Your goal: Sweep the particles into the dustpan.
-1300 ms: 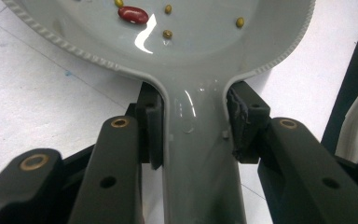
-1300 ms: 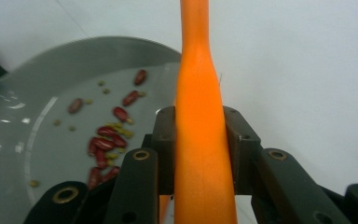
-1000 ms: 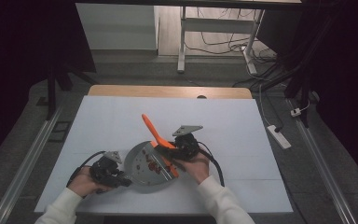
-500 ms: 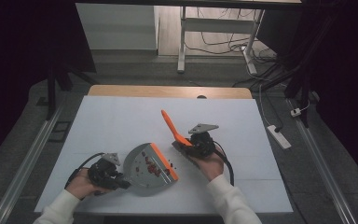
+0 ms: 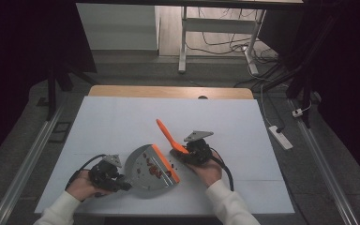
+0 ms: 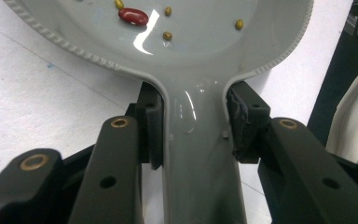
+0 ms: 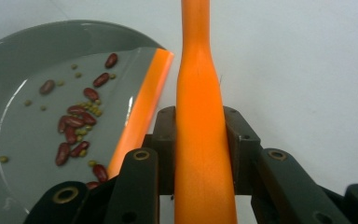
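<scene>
left gripper [image 5: 122, 183] low at the near left of the white table [image 5: 122, 122], clamped on the handle end of a grey dustpan [image 5: 143, 171]. pan lies flat, orange lip [image 5: 165, 163] facing right, small pile of dark red beans [image 5: 155, 170] inside near the lip. right gripper [image 5: 180, 152] just right of the pan, closed on an orange brush handle [image 5: 168, 136] that angles up and away to the left. both forearms in white sleeves enter from the bottom edge.

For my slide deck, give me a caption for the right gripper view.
Right hand-held gripper clamps an orange handle beside a grey dustpan holding beans.
</scene>
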